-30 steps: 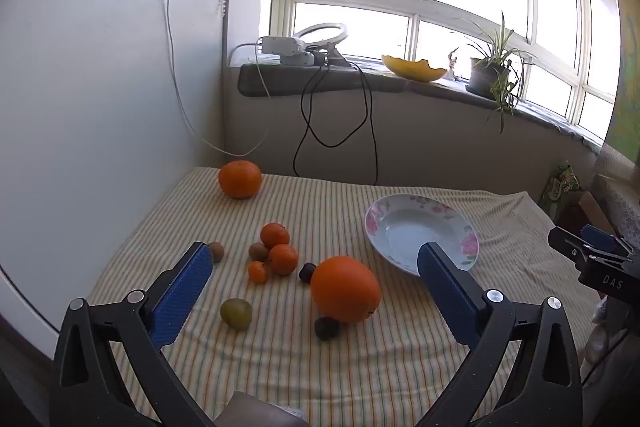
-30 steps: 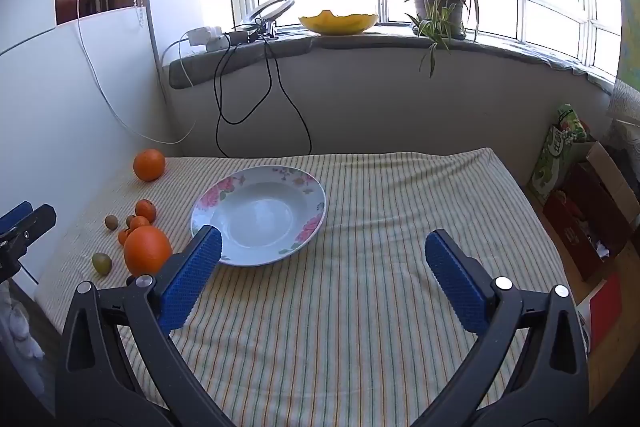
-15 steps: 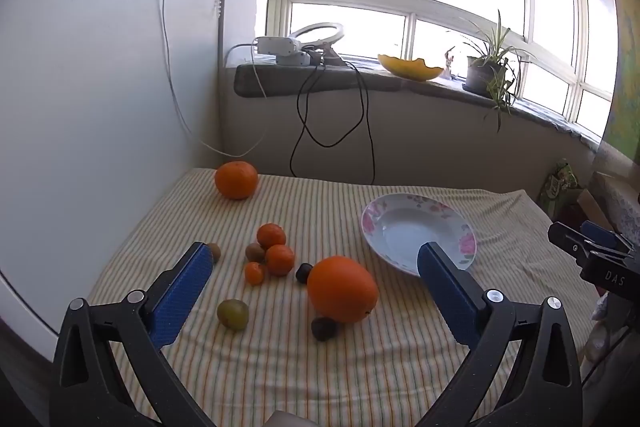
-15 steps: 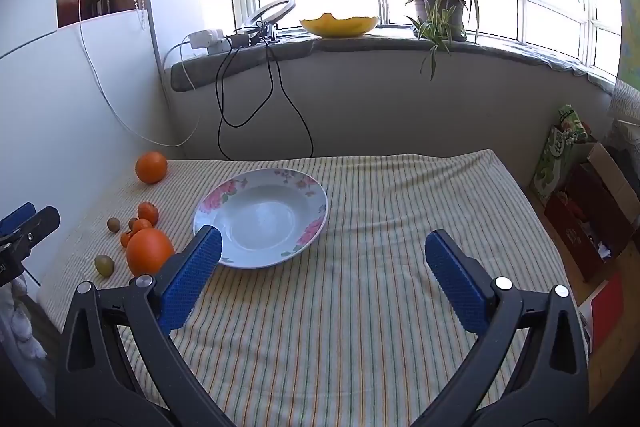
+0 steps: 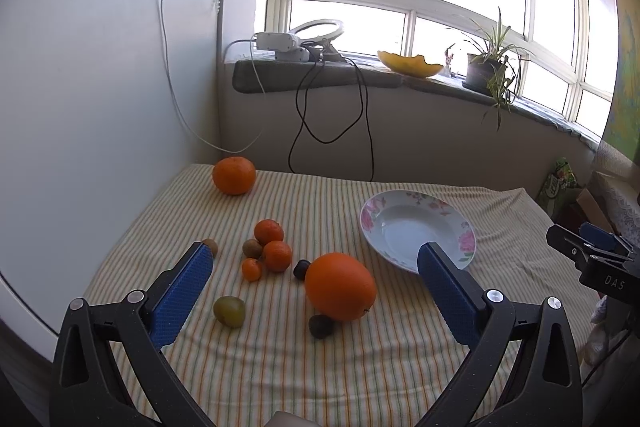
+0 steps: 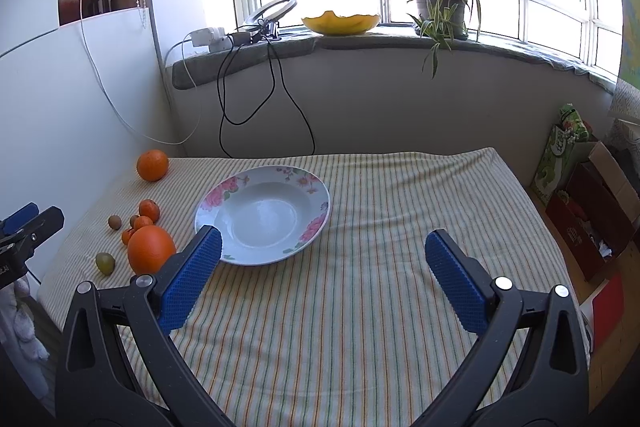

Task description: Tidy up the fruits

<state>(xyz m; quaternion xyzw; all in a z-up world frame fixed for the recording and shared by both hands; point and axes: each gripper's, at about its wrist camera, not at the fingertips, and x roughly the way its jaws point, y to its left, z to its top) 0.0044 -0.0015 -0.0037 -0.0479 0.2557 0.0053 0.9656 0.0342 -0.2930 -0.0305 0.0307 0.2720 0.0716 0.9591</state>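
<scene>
Overhead, my left claw (image 5: 314,259) hung spread above the big orange (image 5: 340,286); my right claw (image 6: 323,245), equally spread and empty, hovered near the flowered plate (image 6: 262,214).

large orange (image 5: 340,286) – between the left gripper (image 5: 316,257) fingers, nearer the right one | plate (image 5: 416,227) – behind the right fingertip, on the tablecloth (image 5: 320,367) | small fruits (image 5: 272,247) – beyond the left finger | second orange (image 5: 234,175) – far behind, left
</scene>
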